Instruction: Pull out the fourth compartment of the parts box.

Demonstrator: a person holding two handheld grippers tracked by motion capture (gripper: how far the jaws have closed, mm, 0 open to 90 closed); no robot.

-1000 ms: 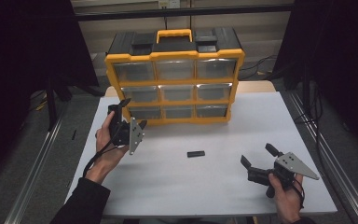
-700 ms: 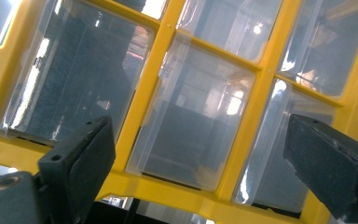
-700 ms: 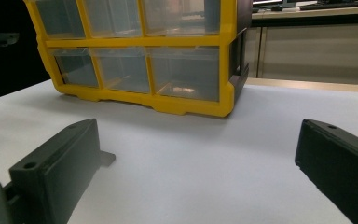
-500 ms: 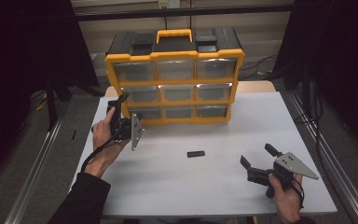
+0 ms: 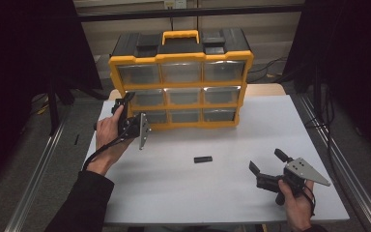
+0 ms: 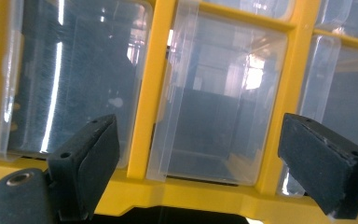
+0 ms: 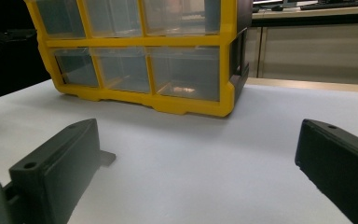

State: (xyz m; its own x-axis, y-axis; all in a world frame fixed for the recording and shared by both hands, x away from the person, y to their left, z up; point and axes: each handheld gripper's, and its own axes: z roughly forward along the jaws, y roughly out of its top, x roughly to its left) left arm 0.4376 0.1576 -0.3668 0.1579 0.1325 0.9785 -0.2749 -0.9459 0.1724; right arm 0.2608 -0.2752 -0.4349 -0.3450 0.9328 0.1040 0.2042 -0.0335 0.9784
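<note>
Left gripper (image 5: 124, 102), at frame centre-left, is standing with jaws wide and empty as you are aiming it at the drawer cabinet (image 5: 180, 82)

Drawer cabinet (image 5: 181, 87) right before left tongs (image 5: 124, 102); open table (image 5: 183, 183) around small black part (image 5: 203, 159).

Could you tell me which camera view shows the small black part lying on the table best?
The high view: the black part lies whole on the white table, between the grippers. The right gripper view shows just a corner of it behind a jaw; the left gripper view faces the yellow cabinet's drawers.
</note>
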